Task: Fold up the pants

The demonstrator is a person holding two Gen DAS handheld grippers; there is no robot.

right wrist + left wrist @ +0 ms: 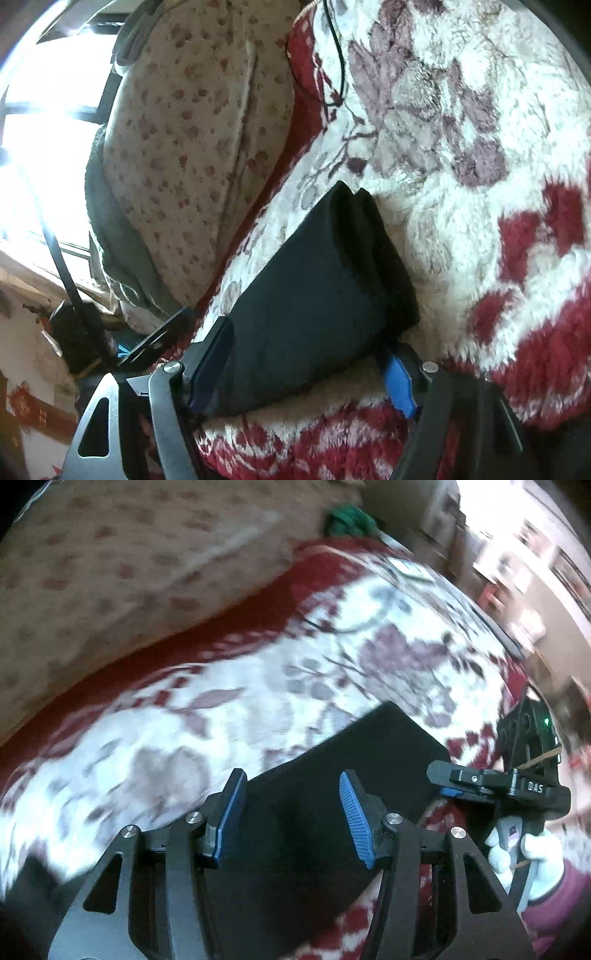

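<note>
**A:** Near field, right wrist view. What did the right claw (310,373) hold?

**B:** Its jaws stood wide on either side of the near end of the folded black fabric pants (317,295). One blue-padded finger (399,384) sat just beside the bundle's edge, and the other dark one lay along the opposite side. Whether the pads pressed the cloth could not be told.

**A:** And the left claw (291,808)?

**B:** Open and empty. Its blue ribbed pads (354,812) hung apart above the pants (332,782), touching nothing. The view was blurred.

**A:** Where did the pants lie?

**B:** As a compact, layered bundle on the fluffy white-and-red floral bed blanket (461,184), with stacked fold edges showing at the far end.

**A:** Handling properties?

**B:** Judged soft, light and limp: the layers would likely slump or slide open if lifted by one corner. The better hold is probably across the full thickness at a folded edge, pinching all layers together.

**A:** Far field?

**B:** A cream pillow with small reddish spots (192,129) lay beyond the blanket, and a bright window (55,74) behind it.
</note>
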